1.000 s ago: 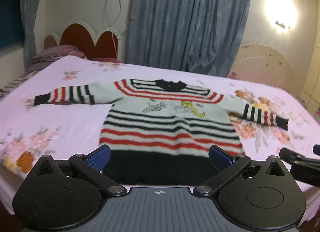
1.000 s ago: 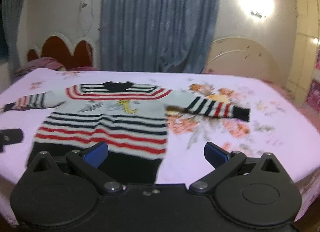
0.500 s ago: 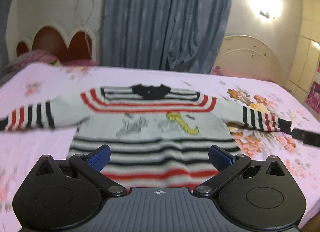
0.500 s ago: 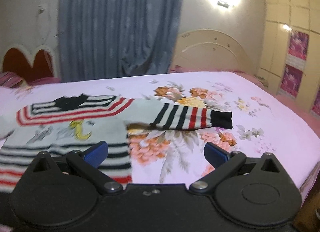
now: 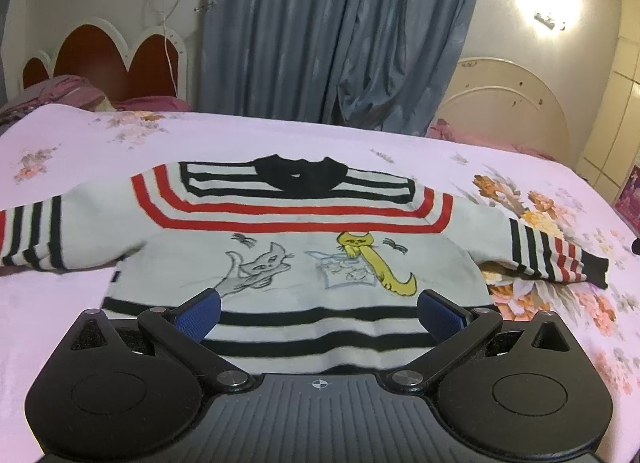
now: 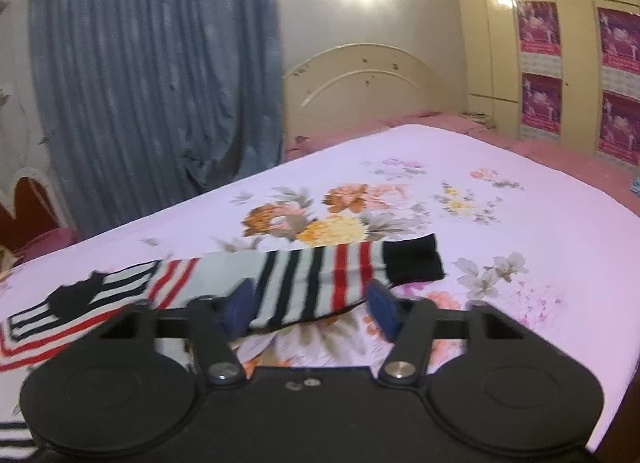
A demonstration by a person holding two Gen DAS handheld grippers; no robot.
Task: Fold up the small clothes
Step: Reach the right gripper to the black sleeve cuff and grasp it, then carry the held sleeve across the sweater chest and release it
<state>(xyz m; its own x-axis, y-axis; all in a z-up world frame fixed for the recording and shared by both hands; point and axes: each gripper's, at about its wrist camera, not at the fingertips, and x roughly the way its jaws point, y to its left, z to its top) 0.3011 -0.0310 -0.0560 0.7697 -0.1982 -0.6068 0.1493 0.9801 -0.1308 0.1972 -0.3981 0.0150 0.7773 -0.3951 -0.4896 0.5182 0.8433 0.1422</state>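
Observation:
A small striped sweater [image 5: 296, 247] with cat pictures lies flat on the bed, both sleeves spread out. My left gripper [image 5: 318, 313] is open and empty, hovering over the sweater's lower body. The right sleeve [image 6: 320, 279], striped black and red with a black cuff, lies in the right wrist view. My right gripper [image 6: 312, 311] is open, its blue pads [image 6: 382, 311] on either side of the sleeve close above it. The sweater's hem is hidden behind the left gripper.
The bed sheet [image 5: 80, 151] is pink with flower prints. A red and white headboard [image 5: 108, 59] and blue curtain [image 5: 332, 31] stand behind. A cream headboard [image 6: 360, 83] and wardrobe [image 6: 560, 63] are at the right. The bed's edge [image 6: 624, 343] runs close at right.
Both grippers have moved forward over the sweater. The right gripper swung right and down to the right sleeve, and its jaws narrowed somewhat. The left gripper came closer to the chest.

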